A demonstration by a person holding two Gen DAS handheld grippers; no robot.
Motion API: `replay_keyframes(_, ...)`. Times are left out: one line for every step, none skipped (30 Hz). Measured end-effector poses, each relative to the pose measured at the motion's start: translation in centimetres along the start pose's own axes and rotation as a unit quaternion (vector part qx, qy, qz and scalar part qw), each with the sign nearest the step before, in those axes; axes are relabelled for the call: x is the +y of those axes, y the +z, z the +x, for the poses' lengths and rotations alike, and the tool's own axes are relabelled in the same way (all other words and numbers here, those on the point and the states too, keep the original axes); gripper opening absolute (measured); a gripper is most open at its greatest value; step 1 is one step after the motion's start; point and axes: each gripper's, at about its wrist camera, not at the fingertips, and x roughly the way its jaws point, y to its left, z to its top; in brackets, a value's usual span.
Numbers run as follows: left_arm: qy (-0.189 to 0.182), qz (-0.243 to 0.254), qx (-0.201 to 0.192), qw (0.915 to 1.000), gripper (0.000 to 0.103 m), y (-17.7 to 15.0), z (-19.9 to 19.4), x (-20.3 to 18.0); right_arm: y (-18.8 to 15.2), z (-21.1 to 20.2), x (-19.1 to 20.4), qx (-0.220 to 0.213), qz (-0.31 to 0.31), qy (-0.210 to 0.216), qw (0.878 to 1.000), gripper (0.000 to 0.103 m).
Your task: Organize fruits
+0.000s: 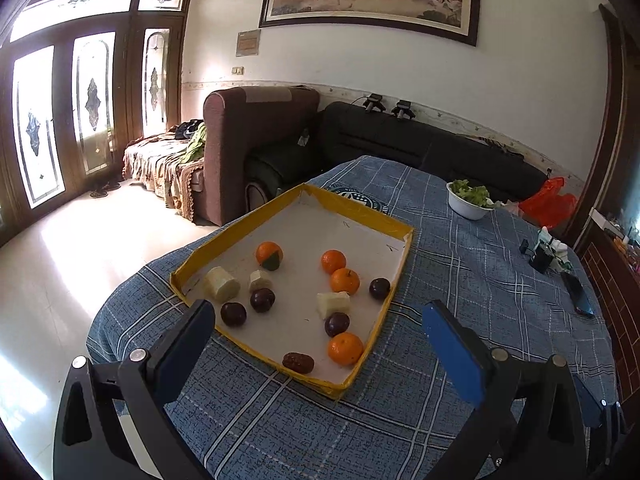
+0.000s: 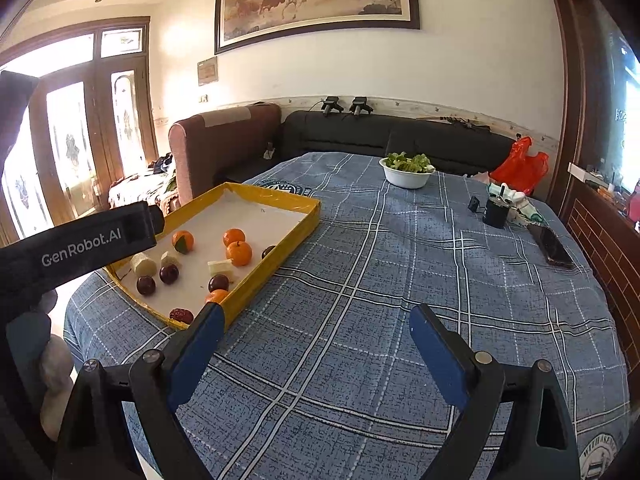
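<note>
Blue plaid counter (image 1: 460, 280) by sofas. Yellow-rimmed tray (image 1: 403, 264) holding four oranges (image 1: 345, 281), four plums (image 1: 262, 299), three pale chunks (image 1: 221, 283), perhaps one date (image 1: 297, 362) (blurry). Left hand-held gripper (image 1: 318, 322) and right hand-held gripper (image 2: 316, 324) both spread, empty.

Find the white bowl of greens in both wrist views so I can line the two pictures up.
Left wrist view: the white bowl of greens sits upper right, on the far side of the blue plaid tablecloth, beyond the yellow-rimmed tray.
Right wrist view: the bowl sits just above centre, at the table's far edge.
Shared landmark: the orange plastic bag just right of the bowl.
</note>
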Motion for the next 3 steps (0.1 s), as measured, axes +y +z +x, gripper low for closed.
replay_keyframes(-0.01, 0.005, 0.0, 0.9999, 0.103, 0.0, -0.3, -0.4, -0.1, -0.3, -0.2, -0.002, 0.003, -0.001, 1.0, 0.096)
replay_keyframes(-0.019, 0.012, 0.003, 0.9997, 0.103, 0.1, -0.6, -0.9, -0.2, -0.7, -0.5, -0.004, 0.007, -0.002, 1.0, 0.096)
replay_keyframes(-0.029, 0.02, 0.006, 0.9994, 0.103, 0.2, -0.8, -1.5, -0.3, -1.1, -0.9, -0.007, 0.013, -0.004, 1.0, 0.096)
